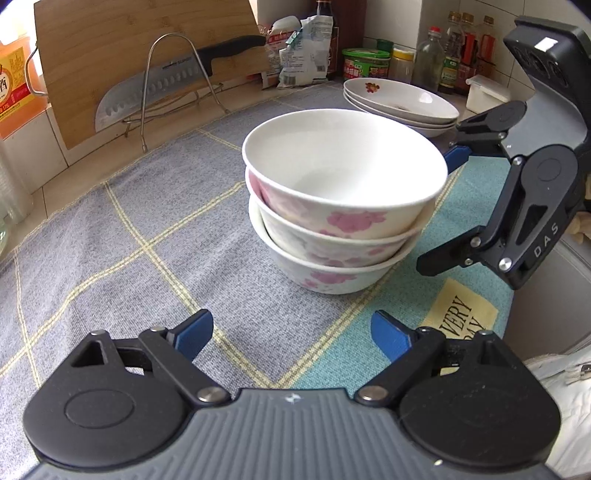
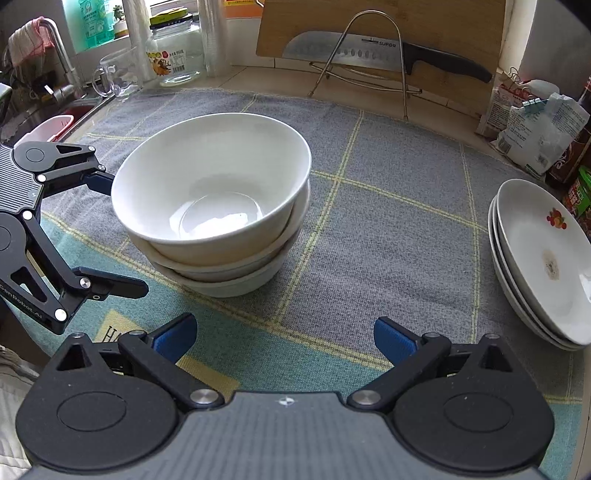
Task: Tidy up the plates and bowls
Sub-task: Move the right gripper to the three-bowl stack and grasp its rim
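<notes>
Left wrist view: left tool (image 1: 291, 334) jaws apart, nothing between, short of bowl stack (image 1: 341, 206) on counter cloth (image 1: 110, 240). Three bowls nested, top one tilted. Right tool (image 1: 439, 210) flanks stack's far side, jaws apart, empty. Plate stack (image 1: 400, 105) behind bowls. Advice: seat top bowl level; grip low, both sides, before any shift.

Right wrist view: right tool (image 2: 284, 338) apart, empty. Shows bowl interiors bare, plates (image 2: 543, 266) well apart at right, sink (image 2: 55, 122) at far left; floral pattern hidden here.

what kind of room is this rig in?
Most likely a home kitchen counter: a knife racked against a cutting board, a sink faucet at the edge, and condiment bottles along the tiled wall.
</notes>
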Tool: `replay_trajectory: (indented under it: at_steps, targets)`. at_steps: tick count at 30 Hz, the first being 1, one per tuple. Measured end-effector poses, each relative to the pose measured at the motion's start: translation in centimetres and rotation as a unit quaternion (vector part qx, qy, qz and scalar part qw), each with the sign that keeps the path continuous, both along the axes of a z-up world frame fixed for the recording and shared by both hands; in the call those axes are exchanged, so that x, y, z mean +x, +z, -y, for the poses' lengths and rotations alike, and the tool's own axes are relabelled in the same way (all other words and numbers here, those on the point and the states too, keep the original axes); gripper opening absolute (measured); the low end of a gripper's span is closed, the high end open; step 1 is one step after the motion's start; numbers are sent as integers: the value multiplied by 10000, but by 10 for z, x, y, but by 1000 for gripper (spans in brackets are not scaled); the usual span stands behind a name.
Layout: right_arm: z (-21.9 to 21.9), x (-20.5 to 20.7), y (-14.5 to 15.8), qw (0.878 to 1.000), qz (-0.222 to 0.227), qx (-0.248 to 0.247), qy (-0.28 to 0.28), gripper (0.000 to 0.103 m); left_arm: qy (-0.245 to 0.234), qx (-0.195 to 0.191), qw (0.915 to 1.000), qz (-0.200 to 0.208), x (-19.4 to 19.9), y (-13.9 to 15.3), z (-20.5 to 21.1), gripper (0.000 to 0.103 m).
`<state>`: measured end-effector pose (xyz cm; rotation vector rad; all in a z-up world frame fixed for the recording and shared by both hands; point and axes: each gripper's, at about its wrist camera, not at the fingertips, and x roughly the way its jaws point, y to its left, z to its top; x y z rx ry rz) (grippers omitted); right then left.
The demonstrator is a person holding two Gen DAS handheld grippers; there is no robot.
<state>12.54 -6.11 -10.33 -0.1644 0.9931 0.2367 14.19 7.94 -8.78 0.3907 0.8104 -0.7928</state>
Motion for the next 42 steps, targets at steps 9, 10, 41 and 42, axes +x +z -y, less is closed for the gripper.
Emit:
replay_trajectory:
  at_steps: [9, 10, 41, 42]
  targets:
    - [2, 21, -25, 9961, -31, -134, 869, 103, 533, 102, 9985, -88, -5, -10, 17, 96]
    - [3, 21, -25, 9955, 3, -124, 942, 103, 628, 124, 9979, -91, -5, -11, 18, 99]
    - [10, 31, 0, 9574, 668, 148, 2807, 103, -1025, -210, 9937, 399, 13, 5, 15, 88]
    - [7, 31, 2, 9541, 644, 134, 2920, 102, -1197, -202, 9918, 400, 15, 6, 16, 86]
